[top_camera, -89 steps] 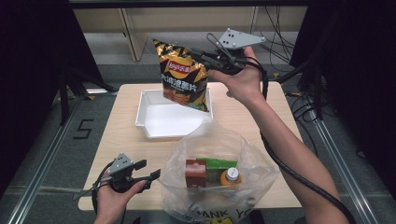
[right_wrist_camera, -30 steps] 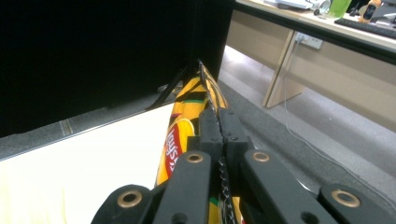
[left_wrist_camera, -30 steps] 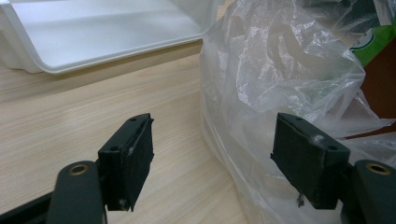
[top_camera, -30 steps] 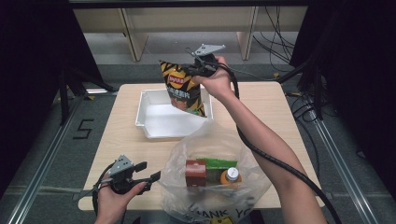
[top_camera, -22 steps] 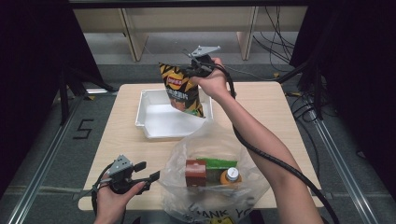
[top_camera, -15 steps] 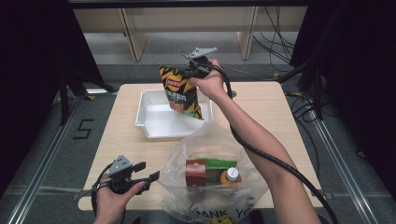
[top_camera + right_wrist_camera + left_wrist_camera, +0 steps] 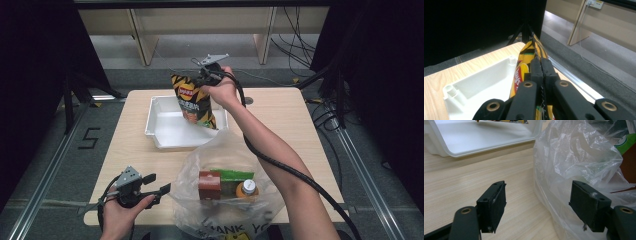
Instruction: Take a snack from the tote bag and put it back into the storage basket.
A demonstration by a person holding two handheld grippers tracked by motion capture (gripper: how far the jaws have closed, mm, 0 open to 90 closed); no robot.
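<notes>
One wooden table (image 7: 280, 115), pale grain, fills the middle of the high view.

One white plastic tray (image 7: 165, 131), shallow, rounded rim, smooth and matte, sits upper centre. It lies directly below the hanging bag, so the coming move looks like a straight lowering.

One clear plastic bag (image 7: 220, 155), crinkled and glossy, lower centre, holds a brown carton (image 7: 208, 184), a green pack (image 7: 231, 175) and a capped bottle (image 7: 247, 188).

One chip bag (image 7: 194, 100), yellow and black foil, puffy, long axis near vertical, hangs above the tray's right part with its lower end at or just over the tray floor; I cannot tell if it touches.

One right gripper (image 7: 206, 76), upper centre, jaws clenched on the chip bag's crimped top seam; in the right gripper view the pads (image 7: 536, 67) press flat on the seam. This is the hand on the item.

One left gripper (image 7: 159, 186), lower left, jaws apart and holding nothing, just beside the clear plastic bag's edge, well apart from the tray.
</notes>
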